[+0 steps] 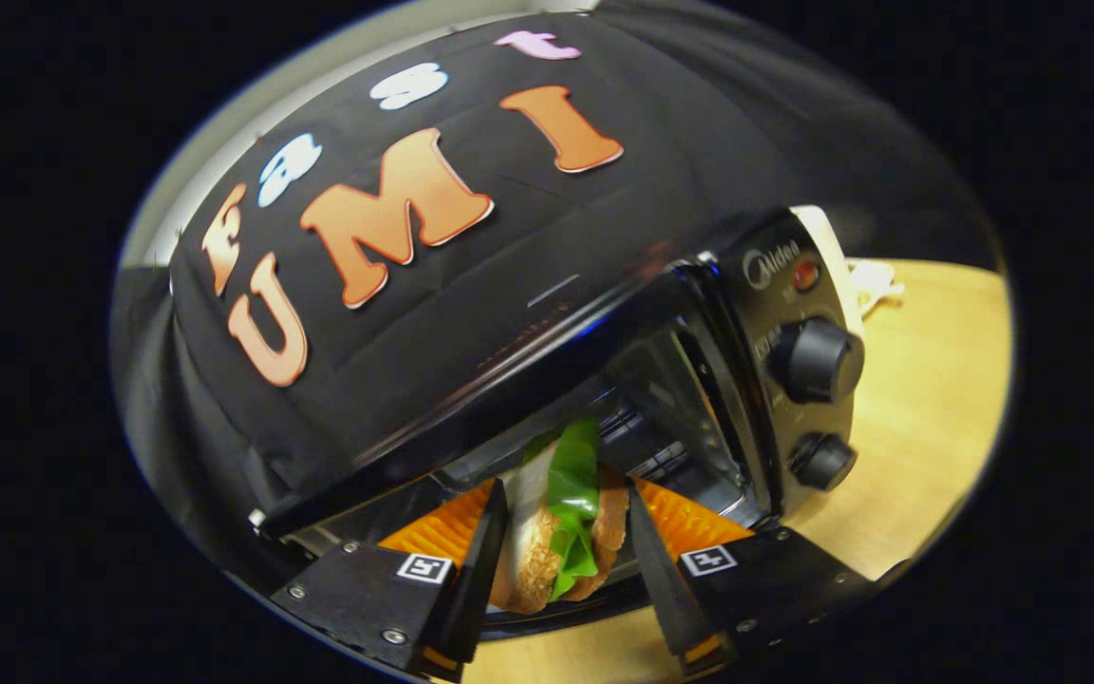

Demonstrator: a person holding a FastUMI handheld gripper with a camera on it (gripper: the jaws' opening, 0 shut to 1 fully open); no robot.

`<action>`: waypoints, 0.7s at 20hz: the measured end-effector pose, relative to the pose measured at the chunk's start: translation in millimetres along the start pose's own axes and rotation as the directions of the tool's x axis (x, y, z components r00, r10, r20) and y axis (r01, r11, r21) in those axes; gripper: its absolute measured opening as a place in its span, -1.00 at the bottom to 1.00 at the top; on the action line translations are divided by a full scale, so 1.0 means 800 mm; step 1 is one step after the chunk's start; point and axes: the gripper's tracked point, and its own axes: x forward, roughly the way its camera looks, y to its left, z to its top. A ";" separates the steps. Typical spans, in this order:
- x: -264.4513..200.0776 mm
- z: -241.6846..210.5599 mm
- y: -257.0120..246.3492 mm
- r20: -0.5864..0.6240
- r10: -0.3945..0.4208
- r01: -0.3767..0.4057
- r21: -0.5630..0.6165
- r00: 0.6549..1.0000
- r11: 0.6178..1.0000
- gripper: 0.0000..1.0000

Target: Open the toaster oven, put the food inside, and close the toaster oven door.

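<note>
A black toaster oven (604,313) stands on the wooden table, seen tilted, with its door down and its cavity (670,418) showing. My gripper (566,532) is shut on a sandwich (561,532) of toasted bread with green lettuce, held on edge between both fingers. The sandwich sits at the mouth of the oven, its top end reaching into the opening. The oven's control panel with two black knobs (813,361) and a red lamp lies just right of the opening.
The light wooden table (927,408) stretches to the right of the oven. A white crumpled thing (875,280) lies behind the oven's right side. The black cloth wall (414,285) hangs close behind and above the oven.
</note>
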 end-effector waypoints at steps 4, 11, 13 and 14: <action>-0.021 0.000 0.013 -0.012 0.035 -0.036 -0.221 0.999 0.975 0.80; -0.111 -0.018 0.009 -0.142 0.121 -0.166 -0.373 0.982 0.913 0.92; -0.141 -0.022 0.001 -0.155 0.147 -0.199 -0.409 0.977 0.890 0.93; -0.154 -0.024 -0.003 -0.165 0.155 -0.211 -0.408 0.974 0.888 0.93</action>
